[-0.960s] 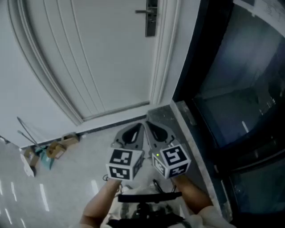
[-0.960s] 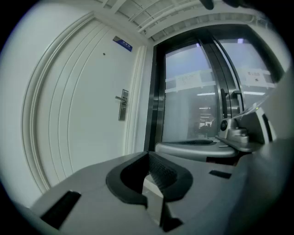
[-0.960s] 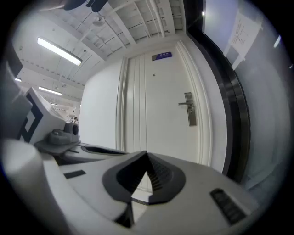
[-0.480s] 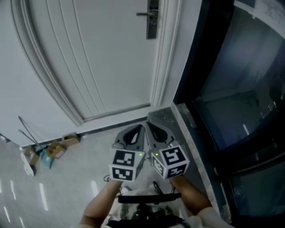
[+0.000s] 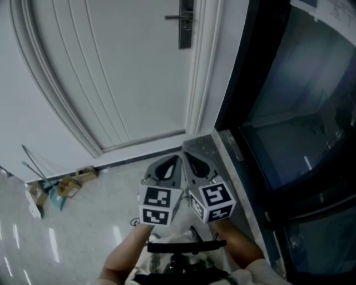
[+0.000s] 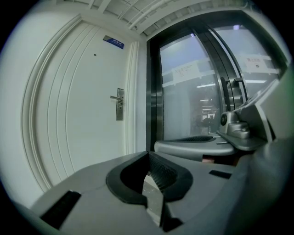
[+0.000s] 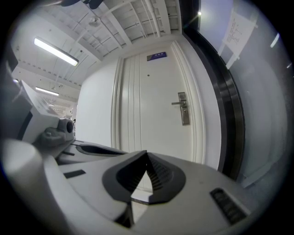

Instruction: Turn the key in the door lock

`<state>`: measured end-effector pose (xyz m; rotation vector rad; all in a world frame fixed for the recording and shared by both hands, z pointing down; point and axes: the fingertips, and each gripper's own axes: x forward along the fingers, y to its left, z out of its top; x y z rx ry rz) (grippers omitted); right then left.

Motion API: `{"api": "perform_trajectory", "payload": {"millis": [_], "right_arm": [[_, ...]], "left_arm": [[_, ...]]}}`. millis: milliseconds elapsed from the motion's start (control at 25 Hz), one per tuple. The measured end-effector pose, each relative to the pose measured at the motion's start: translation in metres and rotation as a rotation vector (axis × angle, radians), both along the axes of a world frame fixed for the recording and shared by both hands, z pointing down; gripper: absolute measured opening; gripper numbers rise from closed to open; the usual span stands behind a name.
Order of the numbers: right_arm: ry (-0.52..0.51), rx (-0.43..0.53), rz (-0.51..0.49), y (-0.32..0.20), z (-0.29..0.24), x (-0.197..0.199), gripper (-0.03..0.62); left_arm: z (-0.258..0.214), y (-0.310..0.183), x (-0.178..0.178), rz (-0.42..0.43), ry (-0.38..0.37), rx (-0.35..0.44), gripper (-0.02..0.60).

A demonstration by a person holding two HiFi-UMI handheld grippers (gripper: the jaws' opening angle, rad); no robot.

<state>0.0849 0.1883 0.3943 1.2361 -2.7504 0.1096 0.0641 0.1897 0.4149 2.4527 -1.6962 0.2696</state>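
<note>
Your left tongs and right tongs are closed and empty, side by side, well apart from the door lock.

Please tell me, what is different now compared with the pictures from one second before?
Nothing has visibly changed. The left claw and the right claw stay shut, empty and side by side, away from the white door; its handle is untouched.

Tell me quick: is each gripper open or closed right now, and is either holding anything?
Left gripper: closed, nothing between the jaws.
Right gripper: closed, nothing between the jaws.
</note>
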Motion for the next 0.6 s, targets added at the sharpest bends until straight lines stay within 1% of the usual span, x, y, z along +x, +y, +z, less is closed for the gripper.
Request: {"api": "perform_trajectory", "payload": {"millis": [200, 400, 600], "right_arm": [[0.0, 0.001, 0.0, -0.013, 0.0, 0.022, 0.008], [-0.021, 0.005, -0.006, -0.027, -0.006, 0.043, 0.008], [-0.033, 0.005, -0.019, -0.039, -0.004, 0.05, 0.009]], "left_arm": [[0.0, -0.013, 0.021, -0.004, -0.005, -0.003, 0.018], [-0.003, -0.027, 0.043, -0.011, -0.024, -0.005, 0.018], [-0.001, -0.038, 0.05, -0.022, -0.034, -0.017, 0.018]]}}
